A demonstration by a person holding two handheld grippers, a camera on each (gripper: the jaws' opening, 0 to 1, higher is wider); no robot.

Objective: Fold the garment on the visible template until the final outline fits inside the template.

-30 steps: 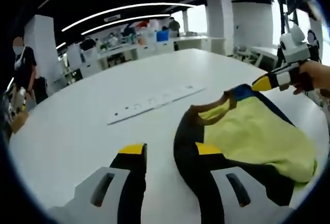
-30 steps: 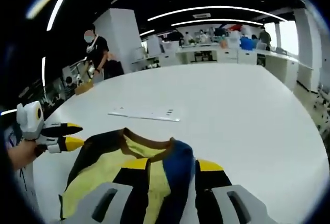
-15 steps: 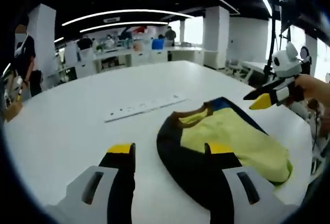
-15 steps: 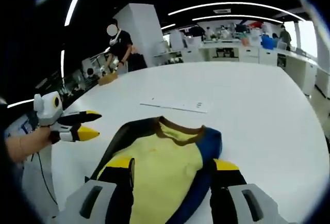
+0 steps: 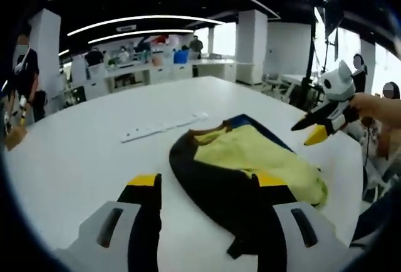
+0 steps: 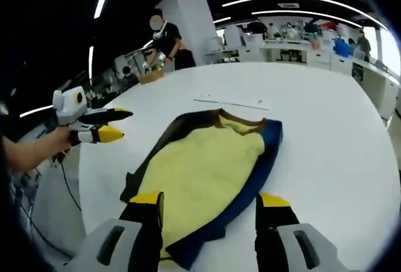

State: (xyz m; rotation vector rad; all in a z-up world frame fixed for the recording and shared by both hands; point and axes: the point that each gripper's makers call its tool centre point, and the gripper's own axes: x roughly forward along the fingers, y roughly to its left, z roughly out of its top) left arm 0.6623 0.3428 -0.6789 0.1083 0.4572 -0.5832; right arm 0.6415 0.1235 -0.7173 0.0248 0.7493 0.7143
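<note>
The garment, a yellow top with dark and blue sleeves, lies folded lengthwise on the white table, brown collar toward a pale flat strip beyond it. Both the left gripper and right gripper stand wide apart, holding nothing. Folding appears partly done. No template outline is discernible, so fit cannot be judged.
</note>
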